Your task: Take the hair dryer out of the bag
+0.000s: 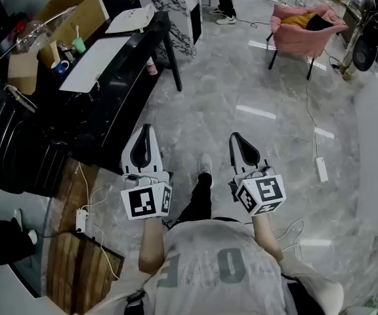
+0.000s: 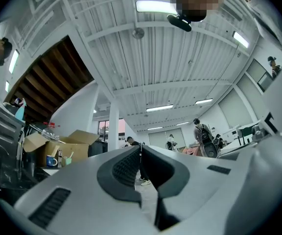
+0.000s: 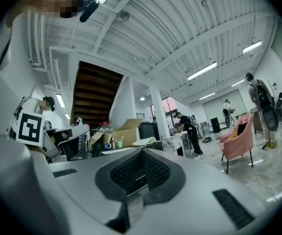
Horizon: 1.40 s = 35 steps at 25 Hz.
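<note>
No hair dryer and no bag that I can make out shows in any view. In the head view the person stands on the grey marble floor with a gripper in each hand, both held out in front at waist height. My left gripper (image 1: pixel 144 130) is shut with nothing between its jaws; in its own view the left gripper (image 2: pixel 141 150) points slightly upward into the room. My right gripper (image 1: pixel 236 138) is also shut and empty, and the right gripper (image 3: pixel 142 152) looks level across the room.
A black table (image 1: pixel 120 87) with a white board, cups and a cardboard box (image 1: pixel 67 15) stands at the left. A dark ribbed case (image 1: pixel 5 143) sits at the far left. A pink chair (image 1: pixel 304 31) is at the back right. A power strip (image 1: pixel 321 169) and cables lie on the floor.
</note>
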Motion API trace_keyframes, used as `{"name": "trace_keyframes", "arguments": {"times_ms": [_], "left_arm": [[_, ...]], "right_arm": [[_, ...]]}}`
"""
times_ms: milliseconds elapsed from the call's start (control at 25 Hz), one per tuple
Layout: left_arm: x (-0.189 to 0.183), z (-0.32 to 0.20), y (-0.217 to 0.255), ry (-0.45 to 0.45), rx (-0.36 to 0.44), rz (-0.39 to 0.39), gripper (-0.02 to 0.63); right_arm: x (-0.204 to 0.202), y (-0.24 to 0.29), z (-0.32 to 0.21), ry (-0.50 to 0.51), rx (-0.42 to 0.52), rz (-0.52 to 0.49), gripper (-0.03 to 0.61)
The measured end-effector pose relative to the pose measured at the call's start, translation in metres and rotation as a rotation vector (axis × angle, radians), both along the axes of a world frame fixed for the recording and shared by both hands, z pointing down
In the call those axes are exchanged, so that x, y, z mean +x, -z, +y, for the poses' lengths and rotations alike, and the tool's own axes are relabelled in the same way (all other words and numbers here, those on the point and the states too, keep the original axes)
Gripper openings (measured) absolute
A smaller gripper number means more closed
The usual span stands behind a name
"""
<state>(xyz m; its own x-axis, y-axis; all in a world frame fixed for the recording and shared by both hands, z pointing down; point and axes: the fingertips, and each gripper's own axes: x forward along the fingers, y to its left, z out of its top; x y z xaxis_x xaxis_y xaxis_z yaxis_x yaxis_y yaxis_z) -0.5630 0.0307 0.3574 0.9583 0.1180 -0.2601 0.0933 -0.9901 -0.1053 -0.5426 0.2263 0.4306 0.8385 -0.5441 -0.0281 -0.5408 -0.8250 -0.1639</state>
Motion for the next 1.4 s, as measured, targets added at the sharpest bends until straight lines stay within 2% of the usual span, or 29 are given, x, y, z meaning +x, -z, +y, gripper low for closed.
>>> {"name": "trace_keyframes", "arguments": {"times_ms": [120, 240, 320, 520, 680, 880, 1120, 1400], "left_arm": [[0.057, -0.012, -0.002, 0.001, -0.003, -0.055, 0.038], [0.123, -0.028, 0.010, 0.021, -0.017, -0.066, 0.038], [0.169, -0.042, 0.016, 0.039, -0.031, -0.073, 0.038], [0.277, -0.070, 0.032, 0.085, -0.007, -0.070, 0.038], [0.342, -0.088, 0.033, 0.112, -0.014, -0.086, 0.038], [0.385, -0.099, 0.036, 0.111, -0.040, -0.093, 0.038], [0.406, -0.102, 0.038, 0.086, -0.093, -0.092, 0.038], [0.425, -0.115, 0.042, 0.089, -0.113, -0.093, 0.038]], "right_arm": [[0.052, -0.006, -0.027, 0.058, -0.031, -0.068, 0.031], [0.116, 0.007, -0.047, 0.102, -0.069, -0.088, 0.031], [0.161, 0.017, -0.060, 0.127, -0.077, -0.092, 0.031], [0.283, 0.041, -0.090, 0.165, -0.070, -0.075, 0.031], [0.356, 0.057, -0.108, 0.169, -0.042, -0.059, 0.031], [0.401, 0.055, -0.122, 0.164, -0.040, -0.077, 0.031], [0.420, 0.058, -0.136, 0.159, -0.080, -0.081, 0.031], [0.441, 0.073, -0.158, 0.185, -0.103, -0.060, 0.031]]}}
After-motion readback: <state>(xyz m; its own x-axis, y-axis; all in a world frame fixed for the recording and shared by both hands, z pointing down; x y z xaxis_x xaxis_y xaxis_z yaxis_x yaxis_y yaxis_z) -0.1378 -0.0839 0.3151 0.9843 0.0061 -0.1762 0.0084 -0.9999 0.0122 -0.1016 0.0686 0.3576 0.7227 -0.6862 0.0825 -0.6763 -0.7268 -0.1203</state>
